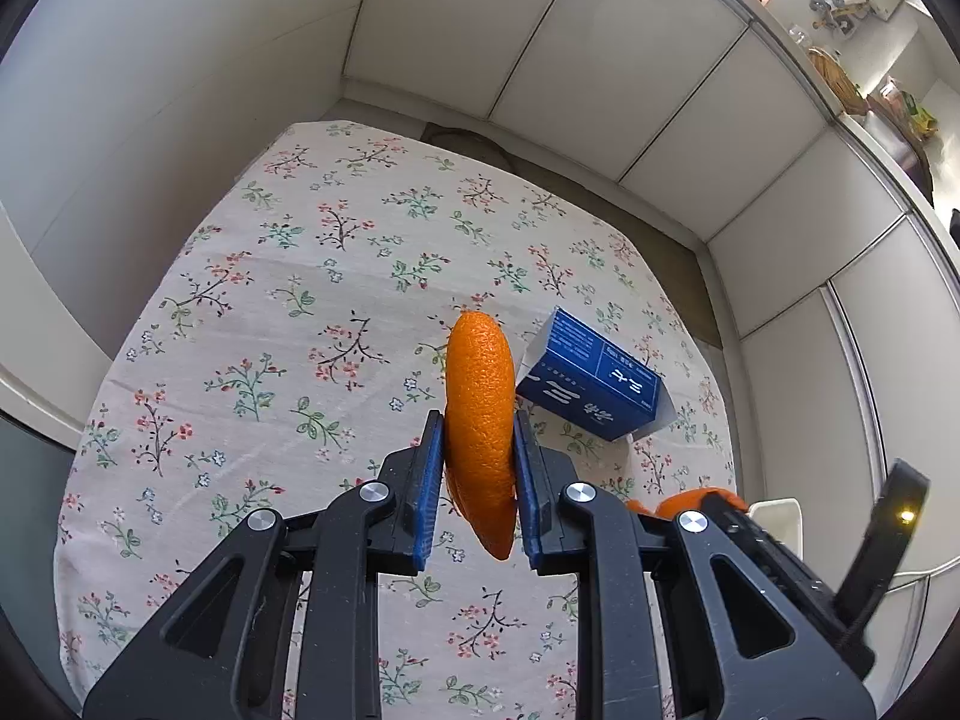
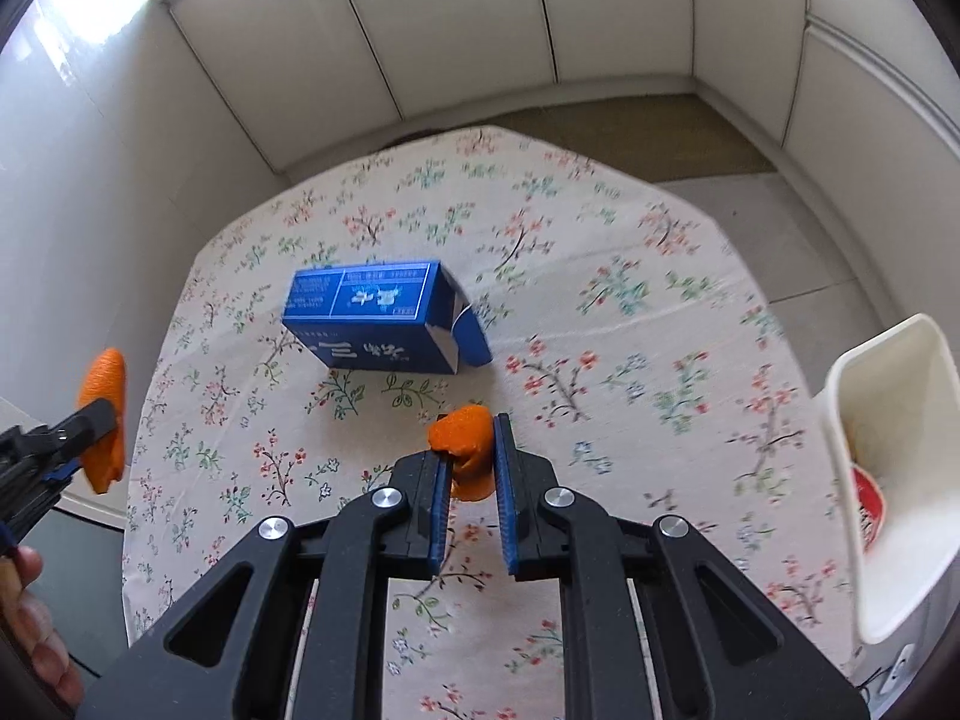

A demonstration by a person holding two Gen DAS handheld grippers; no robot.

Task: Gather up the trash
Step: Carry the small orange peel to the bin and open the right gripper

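So both grippers are clamped on orange peel right now. The left gripper [image 1: 479, 438] pinches a long curved peel [image 1: 480, 420] upright between its blue pads, held above the floral tablecloth [image 1: 270, 312]. The right gripper [image 2: 470, 450] squeezes a smaller peel chunk [image 2: 463, 438] at its fingertips. A blue carton [image 2: 372, 318] lies on its side mid-table, flap open, apart from both. The white bin [image 2: 888, 420] sits off the table's right edge. Lots of bare cloth around.
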